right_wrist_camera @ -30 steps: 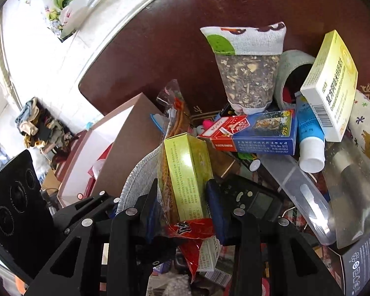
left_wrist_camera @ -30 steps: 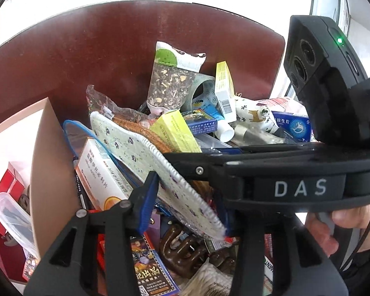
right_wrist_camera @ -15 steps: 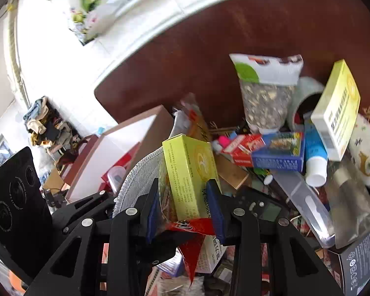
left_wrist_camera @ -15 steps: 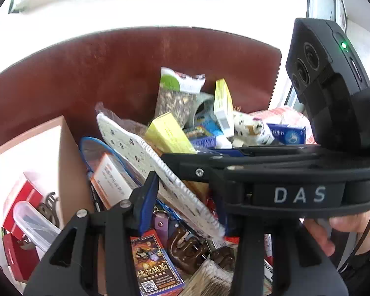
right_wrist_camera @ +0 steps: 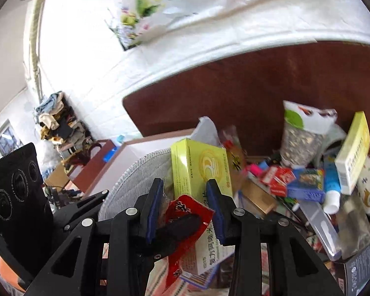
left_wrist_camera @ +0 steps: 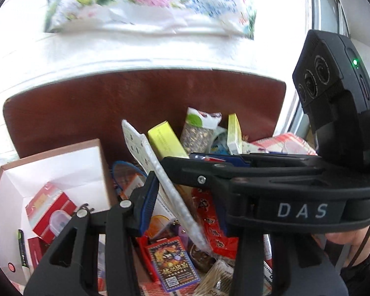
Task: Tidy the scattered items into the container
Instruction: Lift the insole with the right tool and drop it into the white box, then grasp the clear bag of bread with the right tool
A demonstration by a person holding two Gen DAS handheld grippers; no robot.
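Scattered items crowd the brown surface [left_wrist_camera: 91,103]; your right gripper [right_wrist_camera: 185,204] has its fingers clenched on a yellow box [right_wrist_camera: 199,170] and red packet [right_wrist_camera: 185,212], which could slip out together. Left gripper [left_wrist_camera: 185,199] pinches a patterned pad [left_wrist_camera: 157,172]. The open white container [left_wrist_camera: 61,162] sits left, its floor half hidden.

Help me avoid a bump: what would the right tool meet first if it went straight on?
The right tool grips a yellow box and red packet, which lead; beyond them, probably the container rim, depth unclear.
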